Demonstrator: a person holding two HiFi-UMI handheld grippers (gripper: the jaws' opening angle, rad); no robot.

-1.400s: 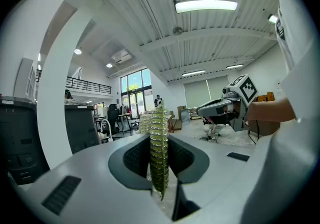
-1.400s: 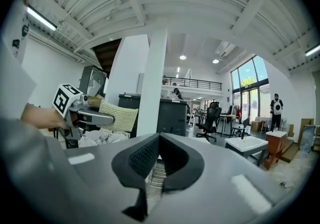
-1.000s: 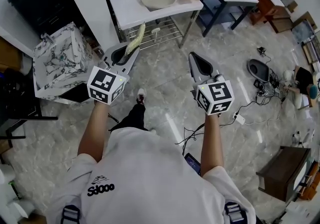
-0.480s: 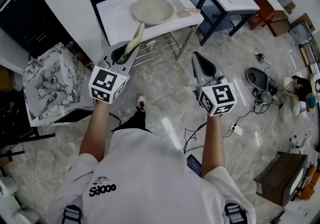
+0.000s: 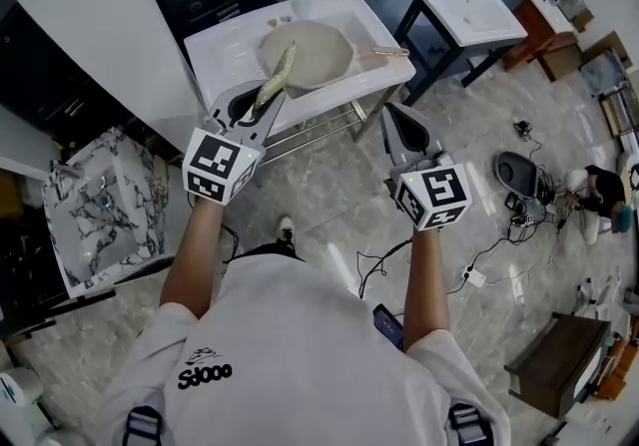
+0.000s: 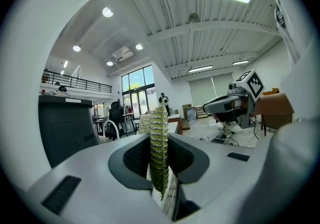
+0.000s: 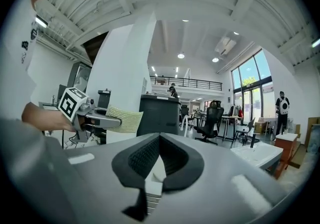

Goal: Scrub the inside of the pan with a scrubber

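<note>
Scrubbing not yet begun. The left gripper has its fingers pinching the yellow-green mesh scrubber, just short of the beige round pan, which sits on the white tabletop ahead. The right gripper has its fingers pressed together, empty.

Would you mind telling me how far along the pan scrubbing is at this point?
Done: the left tongs are shut on the scrubber. In hand: it is held in the air, short of the pan, which lies on the white washstand ahead. Left: all the scrubbing; nothing touches the pan yet, and the right tongs are shut and empty.
</note>
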